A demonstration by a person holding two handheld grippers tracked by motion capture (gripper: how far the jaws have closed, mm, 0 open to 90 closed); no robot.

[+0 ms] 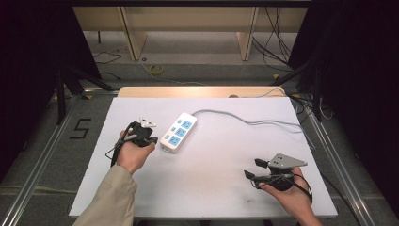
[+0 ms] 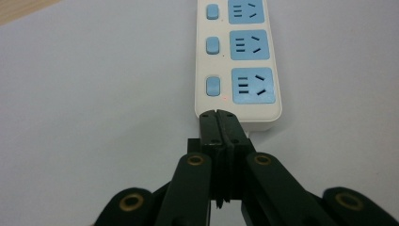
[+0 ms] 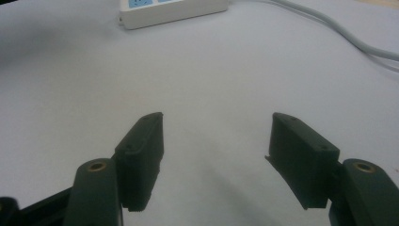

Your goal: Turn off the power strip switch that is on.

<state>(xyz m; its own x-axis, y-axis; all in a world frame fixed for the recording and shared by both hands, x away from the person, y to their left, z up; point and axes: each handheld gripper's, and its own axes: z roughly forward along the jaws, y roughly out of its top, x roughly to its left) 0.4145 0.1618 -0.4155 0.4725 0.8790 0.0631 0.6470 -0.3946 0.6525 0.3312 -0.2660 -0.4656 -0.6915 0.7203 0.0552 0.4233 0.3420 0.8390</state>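
Observation:
A white power strip (image 1: 179, 132) with three blue sockets and blue switches lies left of centre on the white table top. Its grey cable (image 1: 249, 120) runs off to the right. In the left gripper view the strip (image 2: 237, 61) fills the upper middle, and my left gripper (image 2: 219, 114) is shut with nothing between its jaws, its tips at the strip's near end. From above, the left gripper (image 1: 154, 139) sits just left of the strip. My right gripper (image 1: 251, 168) rests open at the table's front right; its jaws (image 3: 216, 141) stand wide apart over bare table, with the strip (image 3: 171, 12) far off.
The table top (image 1: 211, 160) is a white board on a wooden table. Beyond it are a wooden shelf frame (image 1: 188, 28) and loose cables on the floor. A black mark like a "5" (image 1: 81, 128) is on the floor to the left.

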